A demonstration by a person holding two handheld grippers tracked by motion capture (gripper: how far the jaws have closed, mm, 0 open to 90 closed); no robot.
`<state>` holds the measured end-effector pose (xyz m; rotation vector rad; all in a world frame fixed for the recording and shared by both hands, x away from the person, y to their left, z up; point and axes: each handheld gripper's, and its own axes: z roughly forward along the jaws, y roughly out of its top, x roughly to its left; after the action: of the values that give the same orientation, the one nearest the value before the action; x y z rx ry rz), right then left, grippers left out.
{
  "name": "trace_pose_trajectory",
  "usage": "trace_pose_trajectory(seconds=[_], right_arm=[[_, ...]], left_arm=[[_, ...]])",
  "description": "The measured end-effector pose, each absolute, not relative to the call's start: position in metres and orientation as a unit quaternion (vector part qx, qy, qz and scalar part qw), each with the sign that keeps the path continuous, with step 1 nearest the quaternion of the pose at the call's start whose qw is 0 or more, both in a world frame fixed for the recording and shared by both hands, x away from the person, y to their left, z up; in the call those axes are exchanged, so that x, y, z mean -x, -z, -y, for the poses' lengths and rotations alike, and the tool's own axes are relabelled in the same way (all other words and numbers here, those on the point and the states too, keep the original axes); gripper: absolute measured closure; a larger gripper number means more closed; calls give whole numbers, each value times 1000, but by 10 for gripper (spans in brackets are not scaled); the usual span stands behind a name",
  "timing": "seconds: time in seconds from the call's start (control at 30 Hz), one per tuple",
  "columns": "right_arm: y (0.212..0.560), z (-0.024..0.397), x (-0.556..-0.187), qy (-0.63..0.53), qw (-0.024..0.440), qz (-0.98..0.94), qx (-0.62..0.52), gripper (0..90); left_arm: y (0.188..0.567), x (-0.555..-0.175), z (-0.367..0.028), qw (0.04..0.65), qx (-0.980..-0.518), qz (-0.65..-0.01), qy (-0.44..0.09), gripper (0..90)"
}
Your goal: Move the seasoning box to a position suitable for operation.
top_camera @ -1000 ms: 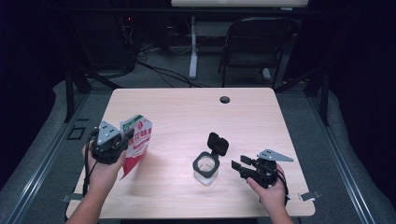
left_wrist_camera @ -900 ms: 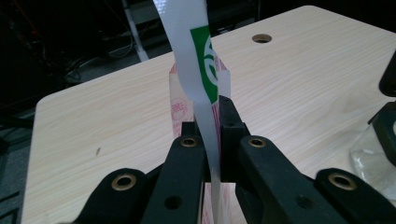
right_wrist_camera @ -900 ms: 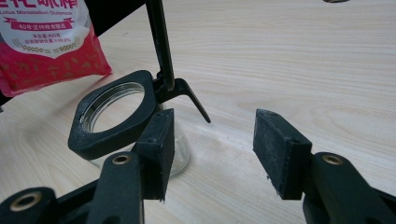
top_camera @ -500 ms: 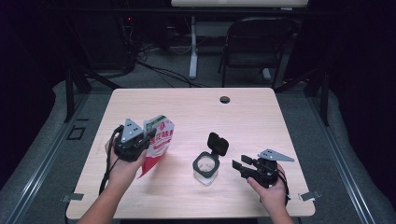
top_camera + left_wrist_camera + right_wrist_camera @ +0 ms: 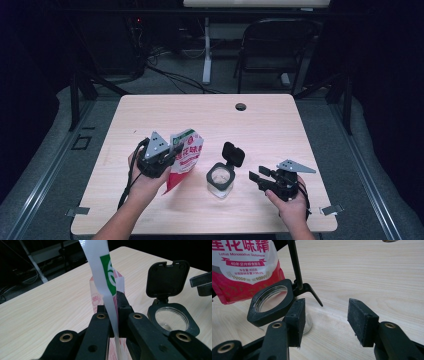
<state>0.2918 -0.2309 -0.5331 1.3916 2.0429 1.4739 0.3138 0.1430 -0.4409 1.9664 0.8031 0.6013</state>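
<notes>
item: left gripper (image 5: pixel 167 156), in the person's left hand, at about 8 o'clock on the table (image 5: pixel 280 125) in the high view; jaws clamped tight on the upper edge of a red and white pouch (image 5: pixel 186 157) with a green mark, which hangs tilted, its lower corner at or just above the wood. item: jar (image 5: pixel 220 179), clear, with black collar and flip lid (image 5: pixel 233 154) standing open at its 1 o'clock side; near 6 o'clock on the table, just beside the pouch at its 3 o'clock. item: right gripper (image 5: pixel 256 179), near 5 o'clock, jaws apart, holding nothing, just beside the jar. item: dark round grommet (image 5: pixel 240 106), 12 o'clock edge.
</notes>
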Motion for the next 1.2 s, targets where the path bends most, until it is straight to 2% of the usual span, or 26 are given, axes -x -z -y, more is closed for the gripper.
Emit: trace_pose_trajectory(seconds=[0.3,0.67,0.8,1.03,1.2], right_arm=[[530,229,-290,-506,140,-710,-469,490],[511,223,-283,-512,176,-725,-425,570],[498,218,-280,-523,143,-734,-409,583],[479,202,-278,-531,160,-744,-374,569],[478,187,-279,-530,121,-754,-369,625]], left_arm=[[454,-305,-164,452,-791,-339,-233,900],[480,-296,-184,470,-775,-371,-201,893],[486,-295,-183,484,-770,-370,-190,885],[493,-291,-172,486,-779,-354,-178,880],[496,-287,-168,489,-783,-347,-166,882]])
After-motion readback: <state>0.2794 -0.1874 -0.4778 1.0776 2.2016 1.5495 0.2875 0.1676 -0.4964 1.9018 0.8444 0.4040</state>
